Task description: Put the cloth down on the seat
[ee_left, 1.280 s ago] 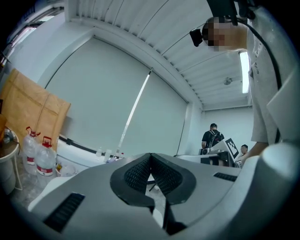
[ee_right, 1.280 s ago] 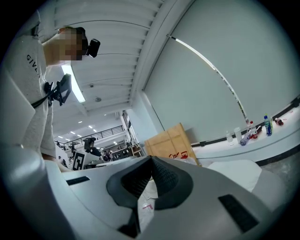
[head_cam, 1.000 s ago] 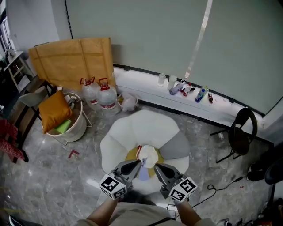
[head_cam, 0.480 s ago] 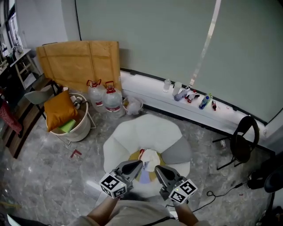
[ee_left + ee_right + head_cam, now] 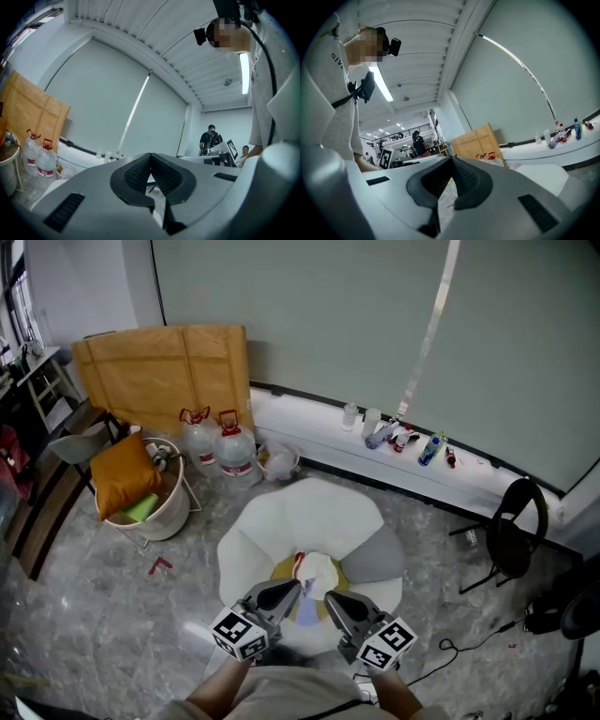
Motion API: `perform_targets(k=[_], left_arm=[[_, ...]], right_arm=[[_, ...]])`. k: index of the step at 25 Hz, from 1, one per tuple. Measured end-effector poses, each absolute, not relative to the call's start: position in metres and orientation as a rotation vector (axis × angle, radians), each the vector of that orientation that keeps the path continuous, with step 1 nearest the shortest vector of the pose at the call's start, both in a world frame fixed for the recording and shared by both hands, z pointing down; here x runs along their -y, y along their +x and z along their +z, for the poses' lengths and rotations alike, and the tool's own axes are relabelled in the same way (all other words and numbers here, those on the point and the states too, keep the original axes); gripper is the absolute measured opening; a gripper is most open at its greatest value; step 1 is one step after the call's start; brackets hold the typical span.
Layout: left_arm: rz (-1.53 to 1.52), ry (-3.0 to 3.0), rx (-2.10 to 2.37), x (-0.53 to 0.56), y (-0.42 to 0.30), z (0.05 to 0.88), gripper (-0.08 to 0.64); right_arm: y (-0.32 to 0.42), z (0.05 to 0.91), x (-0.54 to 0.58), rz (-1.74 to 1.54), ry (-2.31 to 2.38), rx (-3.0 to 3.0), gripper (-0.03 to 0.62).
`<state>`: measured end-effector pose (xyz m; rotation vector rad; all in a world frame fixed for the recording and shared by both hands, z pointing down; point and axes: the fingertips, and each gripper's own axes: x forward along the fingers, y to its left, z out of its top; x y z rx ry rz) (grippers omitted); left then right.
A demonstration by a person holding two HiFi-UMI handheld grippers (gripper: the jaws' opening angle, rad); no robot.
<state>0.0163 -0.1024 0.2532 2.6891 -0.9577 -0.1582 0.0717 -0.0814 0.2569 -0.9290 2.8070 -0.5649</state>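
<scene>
Left gripper (image 5: pixel 292 586) and right gripper (image 5: pixel 330 597) are found jaws together, empty, unmoved since earlier; cloth (image 5: pixel 317 570) is recorded lying on seat (image 5: pixel 309 517).

Two water jugs (image 5: pixel 234 448) beside flattened cardboard (image 5: pixel 164 367); orange cushion (image 5: pixel 120 474) in white tub (image 5: pixel 161 517); bottles (image 5: pixel 399 436) along ledge (image 5: pixel 305 420); black chair (image 5: pixel 512 531) at right.

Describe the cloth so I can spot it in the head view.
Find the big white cushioned seat mid-floor, before the long white ledge. The cloth is the small crumpled heap on its near half. Unlike the plain grey pad beside it, it mixes white, yellow, pale blue and red.
</scene>
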Motion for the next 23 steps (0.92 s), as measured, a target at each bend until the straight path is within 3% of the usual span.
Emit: perform_targets(k=[23], left_arm=[[-0.131,2.64,0.976,0.101,0.007,0.266,0.014]], right_arm=[[0.068,0.27,0.074,-0.629,-0.913,-2.814,0.015]])
